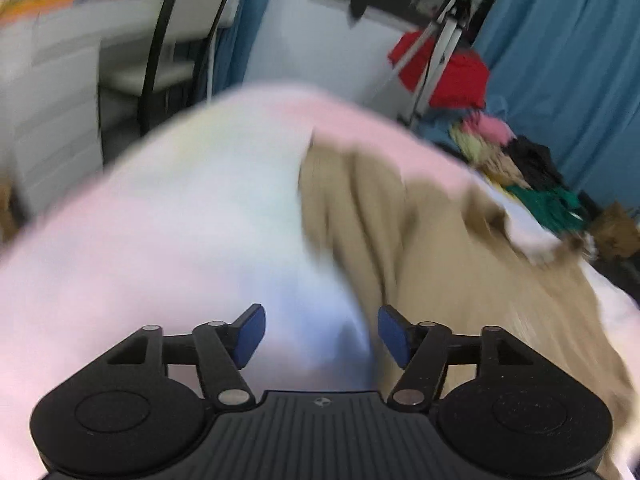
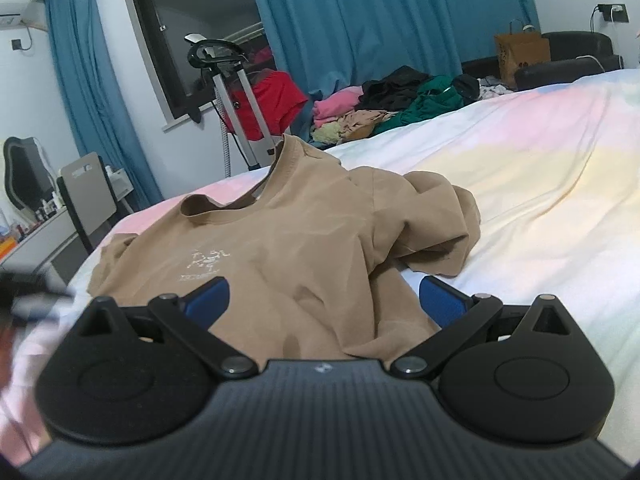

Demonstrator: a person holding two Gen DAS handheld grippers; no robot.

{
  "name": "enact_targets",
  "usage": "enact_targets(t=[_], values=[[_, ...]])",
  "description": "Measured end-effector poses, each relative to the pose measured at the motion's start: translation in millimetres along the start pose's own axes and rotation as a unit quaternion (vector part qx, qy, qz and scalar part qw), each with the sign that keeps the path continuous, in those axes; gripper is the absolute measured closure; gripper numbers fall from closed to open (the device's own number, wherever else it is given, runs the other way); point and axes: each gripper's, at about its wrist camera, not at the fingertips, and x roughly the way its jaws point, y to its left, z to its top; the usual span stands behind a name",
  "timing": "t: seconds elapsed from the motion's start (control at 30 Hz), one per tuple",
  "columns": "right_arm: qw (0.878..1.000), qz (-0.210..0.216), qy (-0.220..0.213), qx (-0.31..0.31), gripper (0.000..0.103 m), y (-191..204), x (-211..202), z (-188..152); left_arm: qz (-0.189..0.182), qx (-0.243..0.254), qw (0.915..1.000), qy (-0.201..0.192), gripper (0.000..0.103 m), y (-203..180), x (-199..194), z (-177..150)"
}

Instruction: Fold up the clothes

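Tan cotton, soft and creased: in the left wrist view the T-shirt (image 1: 440, 248) lies blurred on the pastel bed sheet (image 1: 180, 240), beside the left gripper (image 1: 321, 336), whose blue pads stand apart, empty. In the right wrist view the T-shirt (image 2: 280, 248) spreads near the bed's left edge, one sleeve bunched, hem hidden behind the right gripper (image 2: 324, 300), also spread wide, gripping nothing.

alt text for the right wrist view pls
A tan t-shirt lies crumpled, print up, on a pastel bedsheet, with the right claw open just above its near hem. Piled clothes and blue curtains sit behind.
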Motion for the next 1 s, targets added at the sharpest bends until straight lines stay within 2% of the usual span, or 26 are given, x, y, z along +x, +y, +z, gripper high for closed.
enact_targets(t=[0.07,0.17,0.23,0.3,0.37,0.43,0.5,0.57,0.63,0.7,0.77,0.9,0.93,1.0], values=[[1.0,0.003,0.008,0.003,0.0,-0.1,-7.7,2.0,-0.011,-0.009,0.9993,0.035,0.035,7.0,-24.8,-36.5],[1.0,0.003,0.02,0.005,0.0,1.5,-22.3,2.7,0.004,0.002,0.9968,0.079,0.035,6.0,-51.0,-75.3],[1.0,0.006,0.022,0.002,0.0,3.9,-35.3,2.6,0.006,0.032,0.9959,0.084,0.034,0.6,-70.6,-94.9],[1.0,0.006,0.021,-0.005,0.0,7.8,-47.4,1.7,0.028,0.066,0.9944,0.078,0.034,-5.8,-87.6,-110.8],[1.0,0.002,0.023,-0.011,0.0,11.8,-57.7,0.7,0.043,0.088,0.992,0.08,0.028,-11.0,-98.8,-125.8],[1.0,-0.001,0.024,-0.014,0.0,15.1,-66.0,0.3,0.052,0.105,0.9886,0.095,0.031,-12.6,-103.2,-138.4],[1.0,-0.003,0.025,-0.016,0.0,18.0,-73.3,0.1,0.049,0.132,0.9857,0.093,0.054,-18.2,-110.5,-147.3],[0.999,-0.007,0.02,-0.024,0.0,21.9,-80.3,-1.0,0.033,0.153,0.9837,0.089,0.091,-26.8,-121.7,-153.8],[0.999,-0.011,0.017,-0.035,0.0,25.8,-83.9,-3.1,0.015,0.186,0.9803,0.064,0.1,-38.6,-137.9,-158.8],[0.999,-0.013,0.018,-0.044,0.0,28.0,-84.5,-5.1,-0.013,0.237,0.9706,0.039,0.1,-54.2,-155.0,-168.8],[0.999,-0.013,0.021,-0.047,0.0,29.2,-82.6,-6.4,-0.042,0.287,0.9568,0.023,0.1,-70.8,-169.0,-181.1],[0.998,-0.013,0.03,-0.046,0.0,29.4,-74.2,-7.8,-0.089,0.35,0.9309,0.056,0.099,-92.4,-168.3,-201.9],[0.998,-0.013,0.032,-0.045,0.0,29.2,-72.0,-8.1,-0.097,0.357,0.9266,0.067,0.097,-95.4,-165.7,-205.4],[0.998,-0.013,0.035,-0.041,0.0,28.2,-69.0,-8.3,-0.123,0.346,0.9254,0.095,0.089,-95.9,-157.4,-199.3]])
